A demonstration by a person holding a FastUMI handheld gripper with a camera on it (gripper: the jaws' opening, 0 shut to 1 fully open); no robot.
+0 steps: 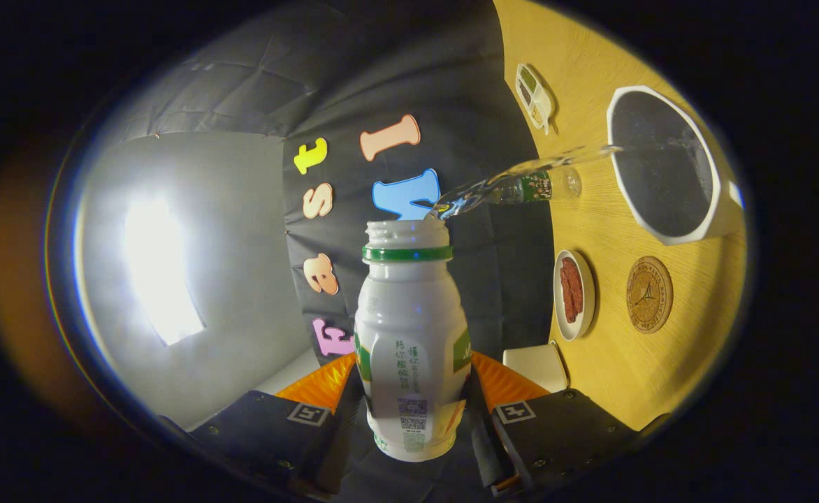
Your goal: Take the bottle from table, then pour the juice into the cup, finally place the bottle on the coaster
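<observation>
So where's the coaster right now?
In the gripper view the round cork coaster lies bare on the wooden table, right of the held bottle, between the white cup and a small dish.

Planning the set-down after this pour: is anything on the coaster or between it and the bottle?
Nothing visible. The tool is shut on the bottle, pouring into the cup. The coaster lies bare beside the cup; the small dish sits beside it, not on it.

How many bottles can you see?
2. One white bottle is held in the claw, pouring a stream into the cup. A small clear bottle is on the table, just beyond the stream, beside the cup. Others could be hidden.
</observation>
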